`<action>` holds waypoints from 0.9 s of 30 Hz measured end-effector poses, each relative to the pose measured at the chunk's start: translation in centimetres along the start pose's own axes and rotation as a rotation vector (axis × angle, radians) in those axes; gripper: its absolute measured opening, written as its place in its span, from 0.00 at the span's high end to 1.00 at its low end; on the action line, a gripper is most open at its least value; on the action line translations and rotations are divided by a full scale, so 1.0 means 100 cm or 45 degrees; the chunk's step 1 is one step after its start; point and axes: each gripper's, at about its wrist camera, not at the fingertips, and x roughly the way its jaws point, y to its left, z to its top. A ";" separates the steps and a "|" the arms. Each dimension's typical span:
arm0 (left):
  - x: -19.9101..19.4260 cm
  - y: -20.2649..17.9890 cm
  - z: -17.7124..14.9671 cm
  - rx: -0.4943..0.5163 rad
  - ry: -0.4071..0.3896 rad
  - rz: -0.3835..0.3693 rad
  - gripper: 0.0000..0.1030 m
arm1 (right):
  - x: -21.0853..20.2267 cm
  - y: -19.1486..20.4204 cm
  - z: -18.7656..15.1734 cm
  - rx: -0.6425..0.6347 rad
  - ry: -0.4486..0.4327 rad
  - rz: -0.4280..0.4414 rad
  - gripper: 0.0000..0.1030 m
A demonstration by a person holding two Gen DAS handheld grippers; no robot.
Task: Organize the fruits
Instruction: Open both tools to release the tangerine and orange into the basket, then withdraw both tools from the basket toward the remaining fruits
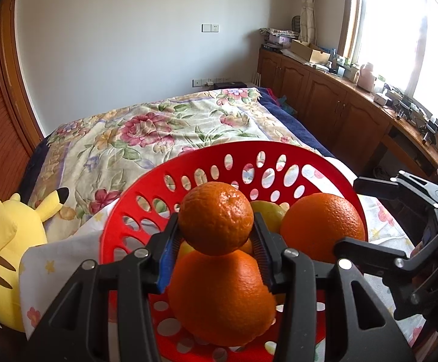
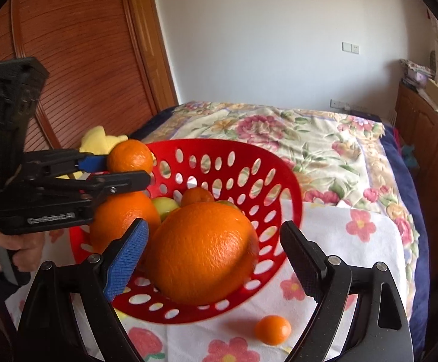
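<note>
While the left tool (image 1: 215, 238) grips a mandarin (image 1: 215, 217) above the red basket (image 1: 158, 187), seemingly to add it, the right tool (image 2: 214, 259) hangs released nearby.

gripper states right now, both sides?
Left claw: closed on a small orange, held above the red basket.
Right claw: open, holding nothing; a large orange in the basket shows between its fingers.

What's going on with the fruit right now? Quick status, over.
Left gripper shut on small orange, above red basket. Right gripper open, empty, by big orange. One tiny orange loose on cloth. Nothing blocking.
</note>
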 end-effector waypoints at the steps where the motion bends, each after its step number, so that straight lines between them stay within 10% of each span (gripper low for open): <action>1: 0.000 -0.002 -0.001 0.000 -0.001 -0.007 0.56 | -0.003 0.001 -0.001 -0.010 0.002 -0.009 0.12; 27: -0.082 -0.025 -0.043 -0.018 -0.178 0.047 0.44 | -0.075 -0.012 -0.042 0.046 -0.093 -0.112 0.12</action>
